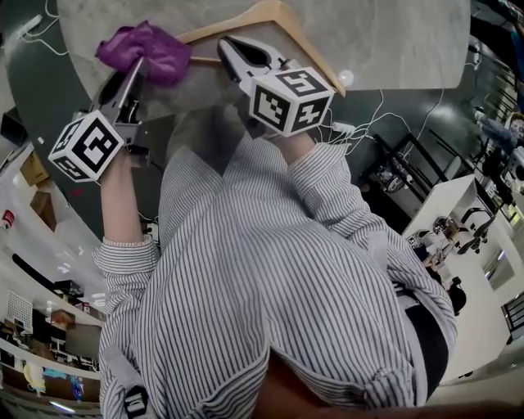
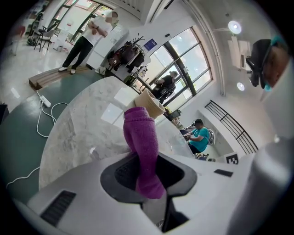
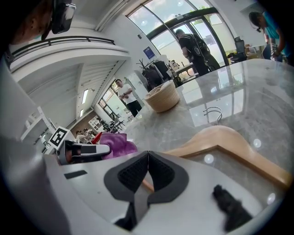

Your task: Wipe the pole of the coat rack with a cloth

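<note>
Left hand-held gripper (image 2: 148,178): jaws clamped on one end of the purple cloth (image 2: 141,137), which runs up from the pads as a folded band at centre frame in the left gripper view. In the head view this gripper (image 1: 139,67) sits at upper left, and the cloth (image 1: 147,49) bunches beyond its tip over the near edge of the desk (image 1: 401,37); I cannot tell whether the cloth rests on the surface. My judgement is that the cloth is light, soft and limp, with a knitted face that the ribbed pads should hold without slipping. The present hold at one end looks sound to me, since it leaves free length to fold round a pole. Right hand-held gripper (image 3: 148,169): jaws together with nothing between them, poised over the wooden hanger (image 3: 229,143) that lies flat on the desk. In the head view this gripper (image 1: 231,47) is at upper centre, just beside the cloth and over the hanger (image 1: 274,15). A woven basket (image 3: 161,97) stands further back on the desk, upper centre of the right gripper view. Count: two hand-held grippers, one cloth, one hanger, one basket, one desk. The coat rack and its pole appear in no view, so I can offer no assessment of where to wipe it.
</note>
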